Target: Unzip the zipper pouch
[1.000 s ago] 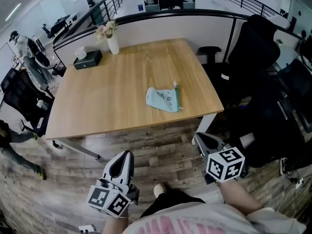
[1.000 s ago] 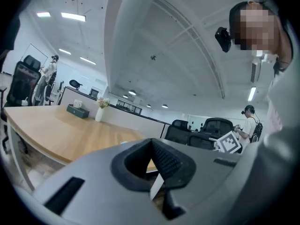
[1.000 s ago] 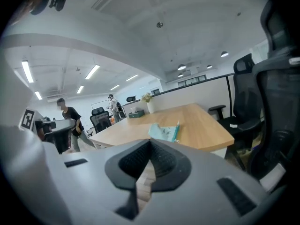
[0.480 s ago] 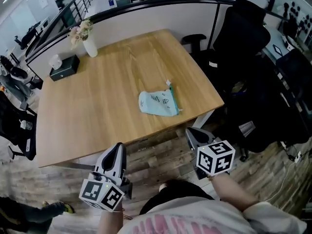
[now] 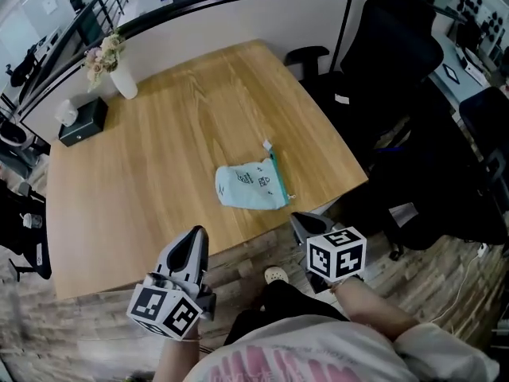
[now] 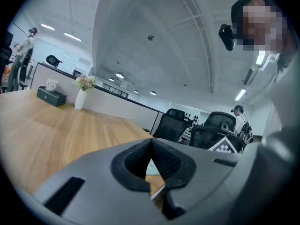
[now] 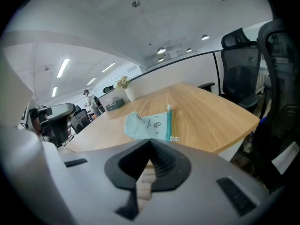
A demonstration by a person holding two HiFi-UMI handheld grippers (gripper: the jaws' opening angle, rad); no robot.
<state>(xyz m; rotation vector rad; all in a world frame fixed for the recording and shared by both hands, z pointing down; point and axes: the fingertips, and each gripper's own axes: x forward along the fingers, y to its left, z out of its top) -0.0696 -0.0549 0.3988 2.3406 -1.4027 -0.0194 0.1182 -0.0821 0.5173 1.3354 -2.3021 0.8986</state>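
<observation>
Approach stage: zipper pouch (image 5: 250, 186) lies flat on the table (image 5: 159, 134), near its front edge; left gripper (image 5: 196, 233) and right gripper (image 5: 299, 220), both closed and empty, hover off that edge; advisably one pins the fabric while the other draws the pull.

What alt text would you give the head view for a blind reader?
A pale blue zipper pouch lies untouched near the front edge of a wooden table. Nearer the camera, the person's left gripper and right gripper are both shut and empty.
</observation>
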